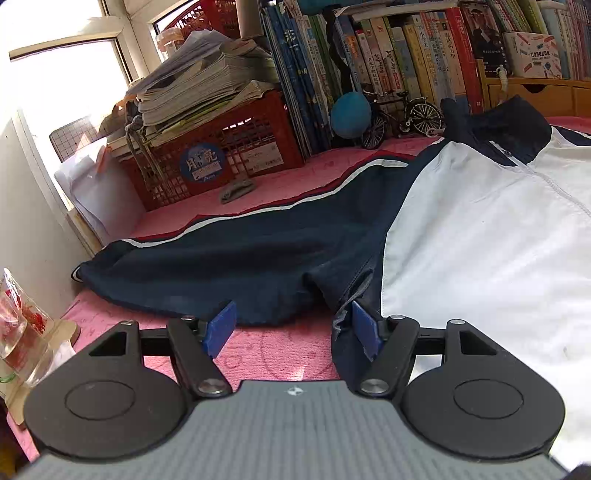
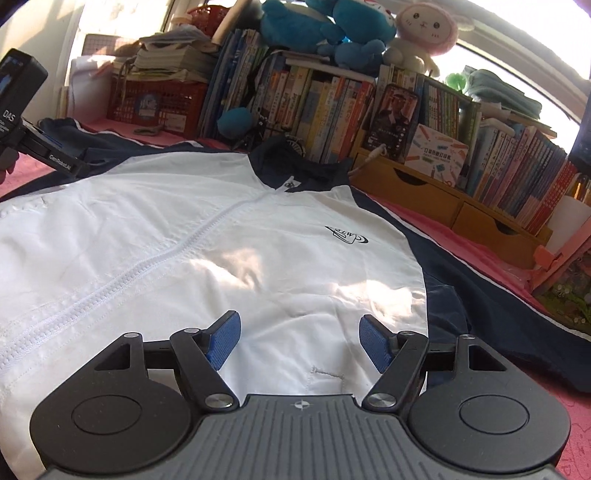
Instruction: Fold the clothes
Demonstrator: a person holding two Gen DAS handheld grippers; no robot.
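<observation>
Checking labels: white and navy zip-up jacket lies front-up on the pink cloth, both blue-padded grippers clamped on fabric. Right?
Not quite: the white and navy zip-up jacket lies front-up on the pink cloth, but neither the left gripper nor the right gripper clamps fabric. Each wrist view shows its jaws open.

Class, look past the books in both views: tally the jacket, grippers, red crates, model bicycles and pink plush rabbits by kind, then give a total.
Jacket: 1
Grippers: 2, left gripper and right gripper
Red crate: 1
Model bicycle: 1
Pink plush rabbit: 1
Total: 6
</observation>
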